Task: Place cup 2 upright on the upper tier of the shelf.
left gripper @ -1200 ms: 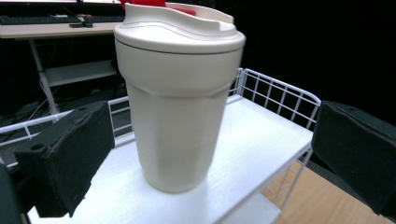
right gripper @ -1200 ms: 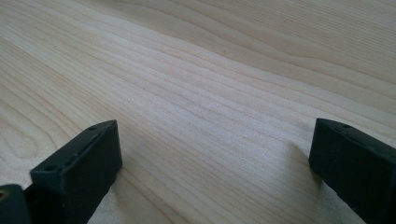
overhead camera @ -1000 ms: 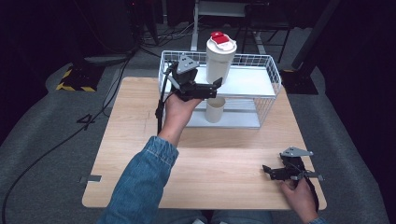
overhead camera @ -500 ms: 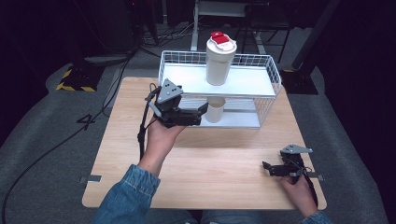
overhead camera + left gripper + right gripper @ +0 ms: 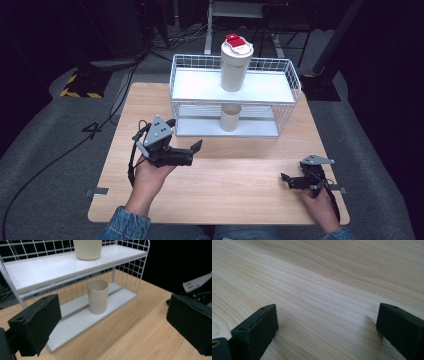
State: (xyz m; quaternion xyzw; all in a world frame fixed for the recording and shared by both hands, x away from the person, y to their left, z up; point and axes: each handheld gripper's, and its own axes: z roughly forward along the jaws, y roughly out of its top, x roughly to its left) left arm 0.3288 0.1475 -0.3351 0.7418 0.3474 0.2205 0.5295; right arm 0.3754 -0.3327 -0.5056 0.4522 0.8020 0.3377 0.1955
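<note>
- On the lower shelf of the white wire rack [image 5: 287,95] stands a small beige cup [image 5: 230,117], upright with its mouth open; from above, nothing can be seen in it.
- In your left gripper view that beige cup [image 5: 97,296] sits on the rack's bottom board, behind the wire front, roughly in the middle of the rack's width.
- On the upper shelf stands a tall white tumbler [image 5: 236,64] with a red flip lid, upright and directly above the small cup.
- Your left gripper view catches just the base of that tumbler [image 5: 87,249] on the upper white board.
- The wire rack [image 5: 23,273] stands at the far side of the wooden desk [image 5: 240,190], and both shelves carry nothing else that can be made out.
- Your left gripper [image 5: 196,148] is held above the desk in front of the rack's left end, its fingers spread wide and pinching nothing.
- The small cup is ahead of and between those spread fingers [image 5: 35,326] in the left gripper view, well apart from them.
- Your right gripper [image 5: 286,179] lies low at the desk's near right corner, well apart from the rack and both cups.
- In your right gripper view its fingers [image 5: 255,328] are spread wide over bare wood grain, holding nothing.
- Your left hand [image 5: 150,172] and right hand [image 5: 320,200] each grip their tool from the near edge, denim sleeves showing at the wrists.
</note>
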